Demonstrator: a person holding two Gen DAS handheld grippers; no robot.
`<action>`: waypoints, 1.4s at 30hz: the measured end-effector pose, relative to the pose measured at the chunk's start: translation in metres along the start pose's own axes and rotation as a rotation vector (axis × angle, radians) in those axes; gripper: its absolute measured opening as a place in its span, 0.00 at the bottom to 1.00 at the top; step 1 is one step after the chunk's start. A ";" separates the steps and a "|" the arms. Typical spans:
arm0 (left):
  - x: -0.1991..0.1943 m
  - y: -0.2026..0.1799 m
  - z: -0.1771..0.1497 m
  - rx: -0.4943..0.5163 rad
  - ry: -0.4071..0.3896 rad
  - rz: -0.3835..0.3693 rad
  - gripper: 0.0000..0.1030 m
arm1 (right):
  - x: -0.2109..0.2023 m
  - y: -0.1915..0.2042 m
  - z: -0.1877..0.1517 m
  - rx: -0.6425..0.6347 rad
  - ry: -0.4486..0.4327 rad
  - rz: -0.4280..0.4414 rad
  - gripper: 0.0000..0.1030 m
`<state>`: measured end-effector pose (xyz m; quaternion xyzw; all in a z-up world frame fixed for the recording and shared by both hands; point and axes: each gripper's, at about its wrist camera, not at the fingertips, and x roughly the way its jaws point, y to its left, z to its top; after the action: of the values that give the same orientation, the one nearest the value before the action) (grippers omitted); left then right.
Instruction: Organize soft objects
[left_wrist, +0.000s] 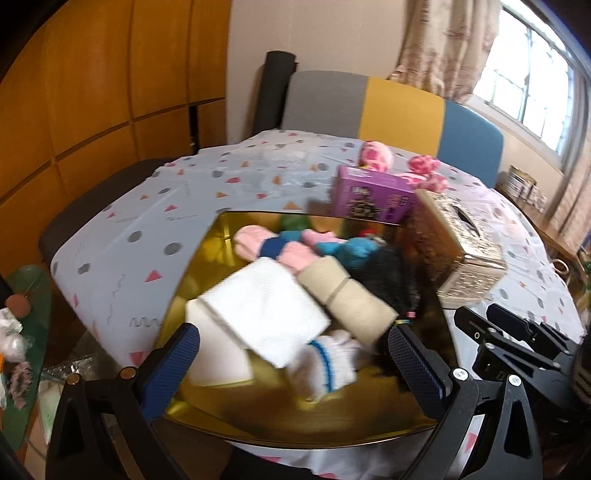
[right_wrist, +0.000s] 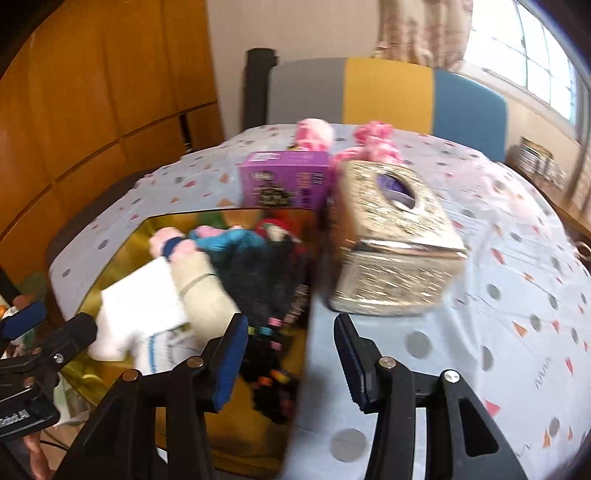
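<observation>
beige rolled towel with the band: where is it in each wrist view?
Left wrist: beige rolled towel sits centre frame in the gold tray, right of the white folded cloth.
Right wrist: same roll is left of centre, above the inner blue pad.
Shared landmark: gold tissue box, right of the tray.

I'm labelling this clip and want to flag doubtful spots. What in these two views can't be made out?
- Purple box: print is motion-blurred in both views, unreadable.
- Pink plush toys: partly hidden behind the purple box and the gold tissue box.
- Gold tray: near edge covered by the left gripper in the left wrist view.
- Black fuzzy item: blurred, identity unclear.
- Right gripper: open, holding nothing.
</observation>
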<state>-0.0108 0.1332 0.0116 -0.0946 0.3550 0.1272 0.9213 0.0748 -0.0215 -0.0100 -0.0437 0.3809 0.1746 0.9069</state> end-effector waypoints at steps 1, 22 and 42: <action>-0.001 -0.006 0.000 0.007 -0.001 -0.004 1.00 | -0.001 -0.005 -0.002 0.008 -0.004 -0.017 0.47; -0.011 -0.032 -0.012 0.055 -0.072 0.077 1.00 | -0.018 -0.036 -0.013 0.057 -0.064 -0.113 0.47; -0.007 -0.028 -0.013 0.030 -0.051 0.074 1.00 | -0.014 -0.034 -0.015 0.060 -0.045 -0.117 0.47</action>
<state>-0.0159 0.1022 0.0094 -0.0641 0.3365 0.1583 0.9261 0.0676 -0.0605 -0.0126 -0.0349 0.3623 0.1106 0.9248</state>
